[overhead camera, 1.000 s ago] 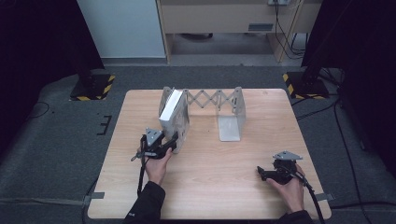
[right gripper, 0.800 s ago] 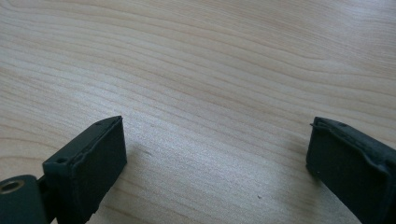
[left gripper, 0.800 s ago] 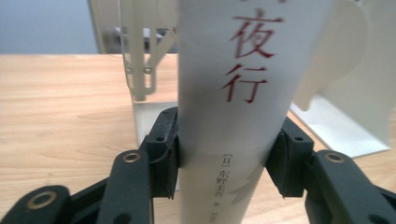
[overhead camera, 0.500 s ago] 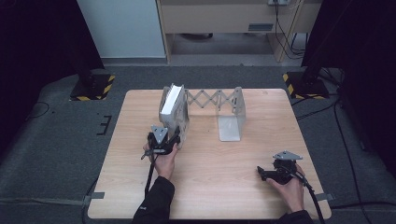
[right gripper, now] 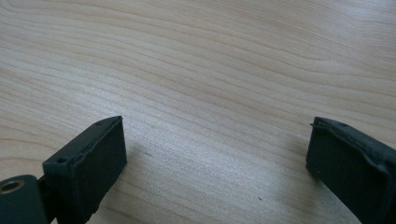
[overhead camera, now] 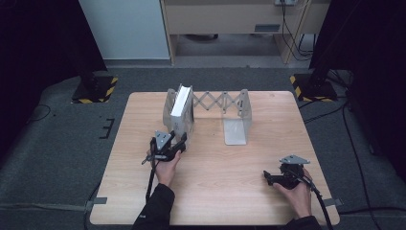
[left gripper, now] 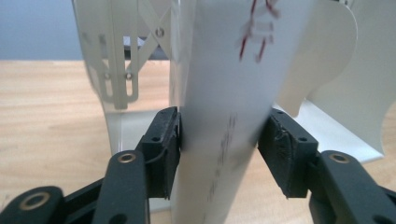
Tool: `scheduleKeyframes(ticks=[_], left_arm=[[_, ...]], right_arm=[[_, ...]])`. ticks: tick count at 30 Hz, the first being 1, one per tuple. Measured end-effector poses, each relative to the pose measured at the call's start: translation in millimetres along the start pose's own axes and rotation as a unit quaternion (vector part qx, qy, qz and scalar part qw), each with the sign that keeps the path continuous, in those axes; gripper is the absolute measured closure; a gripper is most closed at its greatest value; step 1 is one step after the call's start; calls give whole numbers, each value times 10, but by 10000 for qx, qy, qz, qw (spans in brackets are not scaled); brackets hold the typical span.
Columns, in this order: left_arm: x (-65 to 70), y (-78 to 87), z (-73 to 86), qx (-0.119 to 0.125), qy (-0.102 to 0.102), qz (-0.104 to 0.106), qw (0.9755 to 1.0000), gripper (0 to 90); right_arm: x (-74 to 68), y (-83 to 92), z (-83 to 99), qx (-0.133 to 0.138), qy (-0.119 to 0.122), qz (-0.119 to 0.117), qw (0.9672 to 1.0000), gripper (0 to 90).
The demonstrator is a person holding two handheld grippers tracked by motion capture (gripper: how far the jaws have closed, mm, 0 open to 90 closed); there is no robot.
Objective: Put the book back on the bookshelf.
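A white upright book point(overhead camera: 179, 108) with a pale spine is seen standing in the left bay of a grey metal expanding rack point(overhead camera: 210, 108) (its scissor lattice stretched between 2 end plates), which is set at the far middle of the light wooden worktop point(overhead camera: 225, 191). The left tongs point(overhead camera: 178, 143) are held just in front of the rack by the person's left hand point(overhead camera: 166, 167). In the left gripper view the book point(left gripper: 224, 116) is flanked by the 2 black jaws: the left pad point(left gripper: 166, 149) is pressed to its cover, the right pad point(left gripper: 285, 154) is touching or all but touching its other side, so the book is closed upon. The right tongs point(overhead camera: 269, 177) are held low over the near right of the worktop by the right hand point(overhead camera: 297, 196), well apart from the rack. In the right gripper view the jaws are spread wide over bare wood point(right gripper: 210, 70), with nothing between them.
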State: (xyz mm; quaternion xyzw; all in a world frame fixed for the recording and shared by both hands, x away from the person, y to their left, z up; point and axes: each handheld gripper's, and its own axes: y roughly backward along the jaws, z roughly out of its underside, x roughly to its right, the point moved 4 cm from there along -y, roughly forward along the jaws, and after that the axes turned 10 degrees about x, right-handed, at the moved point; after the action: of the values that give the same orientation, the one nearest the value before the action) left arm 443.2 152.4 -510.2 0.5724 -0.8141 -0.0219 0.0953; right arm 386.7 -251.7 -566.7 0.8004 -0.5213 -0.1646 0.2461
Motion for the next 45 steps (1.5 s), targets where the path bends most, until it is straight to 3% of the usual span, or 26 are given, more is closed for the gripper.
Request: scheduleKeyframes(ticks=[8, 11, 19, 28, 36, 44, 45], left_arm=[[61, 6, 4, -53, 69, 7, 10000, 503], [81, -42, -5, -101, 31, 55, 9999, 494], [70, -230, -47, -124, 105, -100, 9998, 491], [112, -329, -45, -188, 54, 48, 9998, 465], [103, -295, -54, -249, 105, 136, 9995, 462], [107, -121, -121, -429, -2, 433, 9981, 407], [102, -54, -136, -459, -10, 552, 9974, 397]], right_arm=[[0, 0, 0, 0, -1, 0, 10000, 53], [0, 0, -1, -2, -1, 1, 10000, 53], [0, 0, 0, -1, 0, -1, 10000, 53], [0, -1, -1, -3, 1, -2, 10000, 53], [0, -1, -1, -2, 2, -2, 10000, 53], [0, -1, -1, -1, 2, -2, 10000, 53], [0, -1, -1, -2, 3, -2, 10000, 53]])
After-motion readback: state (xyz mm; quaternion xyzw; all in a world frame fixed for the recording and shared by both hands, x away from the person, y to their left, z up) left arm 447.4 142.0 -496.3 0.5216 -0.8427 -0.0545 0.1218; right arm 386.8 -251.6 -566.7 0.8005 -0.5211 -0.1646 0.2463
